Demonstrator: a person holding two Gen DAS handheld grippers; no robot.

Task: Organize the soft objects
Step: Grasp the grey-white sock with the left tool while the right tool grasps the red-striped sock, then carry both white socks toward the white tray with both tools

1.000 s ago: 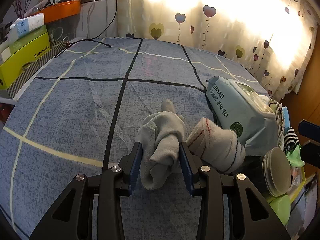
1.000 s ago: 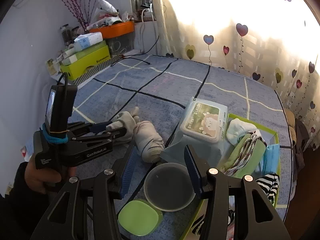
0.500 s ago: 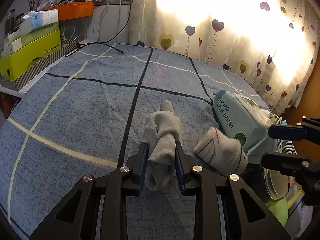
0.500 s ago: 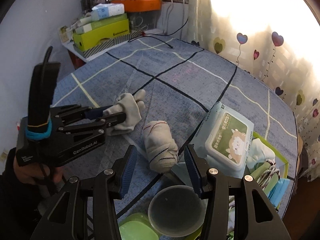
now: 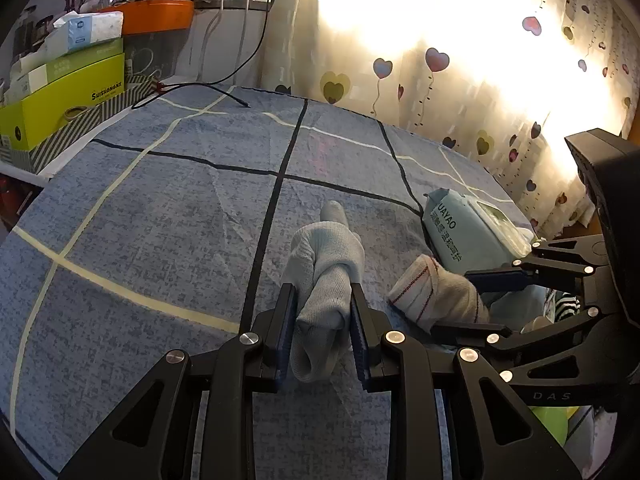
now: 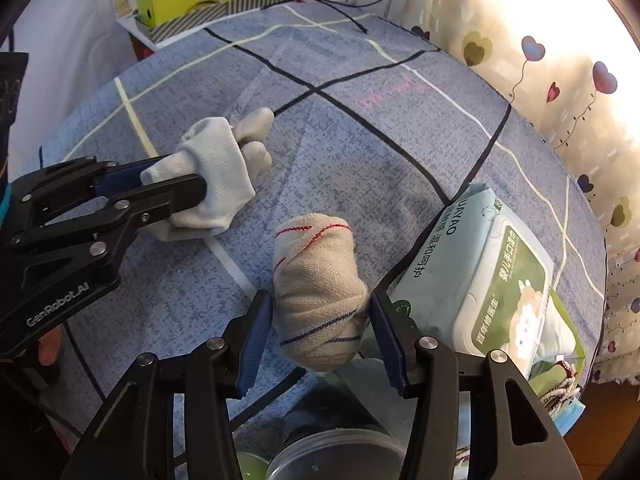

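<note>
Two rolled sock bundles on the blue checked bedspread (image 6: 360, 128).
Left gripper (image 5: 323, 322) jaws clench the grey bundle (image 5: 326, 276); right gripper (image 6: 320, 336) jaws, opening, straddle the cream red-and-blue-striped bundle (image 6: 318, 280).

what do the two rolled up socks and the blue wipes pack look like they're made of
Grey sock roll: soft knit, likely cotton blend; ribbed weave, dents under the pads.
Striped sock roll: coarser cream knit, visible weave, red and blue threads.
Wipes pack: glossy plastic film; sheen, wrinkles.

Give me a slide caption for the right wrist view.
Right gripper straddles the striped sock roll, fingers open; left gripper grips the grey sock roll beside it.
</note>
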